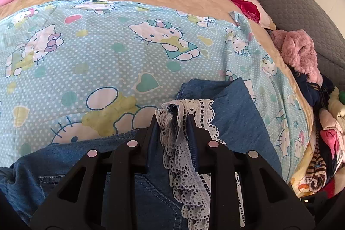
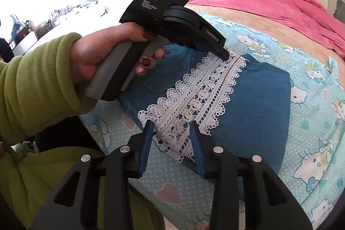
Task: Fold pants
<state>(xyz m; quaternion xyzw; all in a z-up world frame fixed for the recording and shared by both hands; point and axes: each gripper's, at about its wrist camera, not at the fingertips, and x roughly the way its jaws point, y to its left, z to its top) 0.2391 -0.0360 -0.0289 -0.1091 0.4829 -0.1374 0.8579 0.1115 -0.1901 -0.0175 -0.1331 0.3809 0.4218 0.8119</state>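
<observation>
While the left tongs (image 1: 173, 120) pinch the denim pants' (image 2: 254, 100) scalloped lace hem (image 2: 194, 98), the right tongs (image 2: 172, 128) stand open around it.

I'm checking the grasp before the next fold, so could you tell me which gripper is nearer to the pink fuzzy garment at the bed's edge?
Left. The left gripper pinches the lace trim, with the pink fuzzy garment beyond on its right. The right gripper holds the lace's opposite end.

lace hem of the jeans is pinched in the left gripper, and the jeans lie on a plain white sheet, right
Not quite. The lace hem of the jeans is pinched in the left gripper, but the sheet is not plain white: it is light blue with white dots and cartoon cats, as the left wrist view shows.
</observation>
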